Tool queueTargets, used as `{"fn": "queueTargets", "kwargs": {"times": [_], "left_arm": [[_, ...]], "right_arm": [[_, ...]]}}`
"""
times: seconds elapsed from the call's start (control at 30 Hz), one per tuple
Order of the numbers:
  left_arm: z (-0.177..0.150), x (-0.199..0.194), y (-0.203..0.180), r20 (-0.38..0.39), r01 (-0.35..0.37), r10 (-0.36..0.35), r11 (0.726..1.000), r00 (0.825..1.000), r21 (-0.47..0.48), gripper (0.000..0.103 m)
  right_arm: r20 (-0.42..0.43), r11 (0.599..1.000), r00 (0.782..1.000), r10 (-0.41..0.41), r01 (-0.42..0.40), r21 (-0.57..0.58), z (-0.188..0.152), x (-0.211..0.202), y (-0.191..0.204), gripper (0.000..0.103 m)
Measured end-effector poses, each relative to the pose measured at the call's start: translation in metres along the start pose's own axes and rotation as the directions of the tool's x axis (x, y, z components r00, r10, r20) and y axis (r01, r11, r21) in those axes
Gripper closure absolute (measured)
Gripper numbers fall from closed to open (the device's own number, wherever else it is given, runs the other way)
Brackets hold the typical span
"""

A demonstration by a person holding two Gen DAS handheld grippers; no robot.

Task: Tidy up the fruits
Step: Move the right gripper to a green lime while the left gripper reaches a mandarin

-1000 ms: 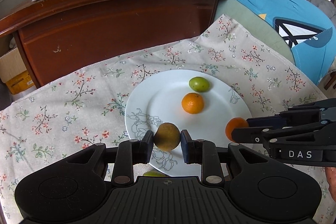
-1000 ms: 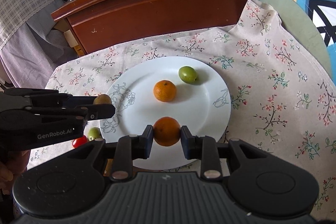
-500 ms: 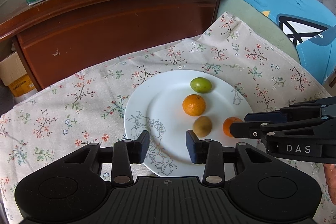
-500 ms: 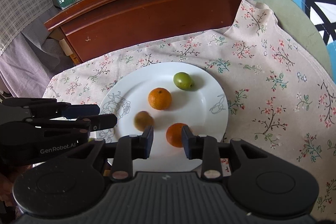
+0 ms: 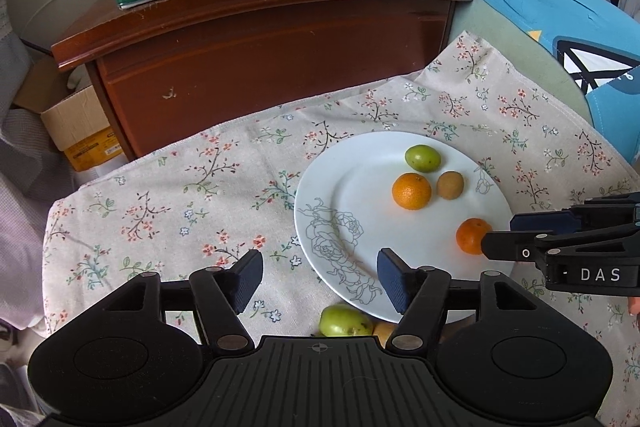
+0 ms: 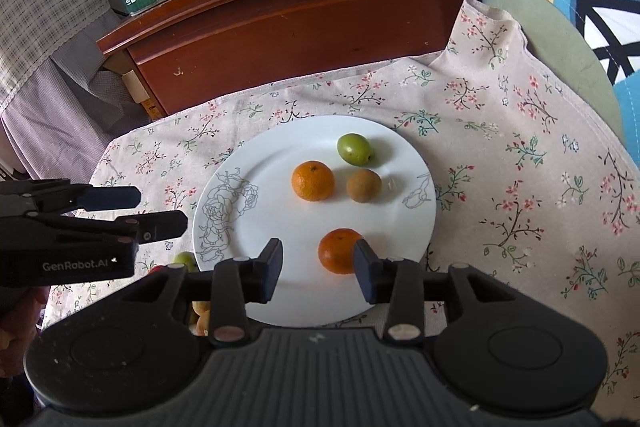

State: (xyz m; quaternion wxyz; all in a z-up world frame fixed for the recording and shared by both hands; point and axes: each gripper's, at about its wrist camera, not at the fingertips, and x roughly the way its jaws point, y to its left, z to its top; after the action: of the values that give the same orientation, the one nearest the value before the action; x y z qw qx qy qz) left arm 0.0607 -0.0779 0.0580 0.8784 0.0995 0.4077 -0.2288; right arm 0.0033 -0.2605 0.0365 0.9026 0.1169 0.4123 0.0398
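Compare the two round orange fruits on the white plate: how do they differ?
The orange fruit near the plate's middle lies next to the brown kiwi; the orange fruit near the front rim lies alone, between the right gripper's opening jaws. Both are round, orange, and rest on the white plate.

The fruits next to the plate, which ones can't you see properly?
- Left wrist view: the green fruit and the yellowish one are cut off by the left hand-held gripper, whose jaws are opening.
- Right wrist view: the yellowish fruits hide behind the right hand-held gripper, also opening; the red bit is too small.
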Motion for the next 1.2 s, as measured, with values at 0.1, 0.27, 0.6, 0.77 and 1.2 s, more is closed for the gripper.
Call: {"fn": "queueTargets", "kwargs": {"times": [0.1, 0.27, 0.6, 0.77, 1.2], "left_arm": [[-0.004, -0.006, 0.006, -0.009, 0.004, -0.005, 1.000, 1.000, -0.023, 0.039], [-0.015, -0.019, 0.013, -0.011, 0.006, -0.007, 0.999, 1.000, -0.048, 0.025], [-0.043, -0.031, 0.021, -0.055, 0.040, -0.044, 0.996, 0.998, -0.074, 0.016], [-0.057, -0.033, 0.015, -0.095, 0.040, -0.045, 0.997, 0.994, -0.059, 0.016], [-0.075, -0.024, 0.015, -0.131, 0.054, -0.058, 0.998, 0.990, -0.037, 0.017]], "right_arm": [[-0.010, 1.000, 1.000, -0.002, 0.003, 0.009, -0.003, -0.003, -0.002, 0.063], [-0.026, 1.000, 1.000, 0.015, -0.015, -0.013, -0.009, -0.009, 0.003, 0.063], [-0.048, 0.995, 0.997, 0.057, -0.061, -0.078, -0.033, -0.027, 0.020, 0.063], [-0.081, 0.990, 0.994, 0.074, -0.082, -0.113, -0.049, -0.033, 0.030, 0.063], [-0.164, 0.980, 0.984, 0.062, -0.091, -0.176, -0.070, -0.022, 0.041, 0.063]]}}
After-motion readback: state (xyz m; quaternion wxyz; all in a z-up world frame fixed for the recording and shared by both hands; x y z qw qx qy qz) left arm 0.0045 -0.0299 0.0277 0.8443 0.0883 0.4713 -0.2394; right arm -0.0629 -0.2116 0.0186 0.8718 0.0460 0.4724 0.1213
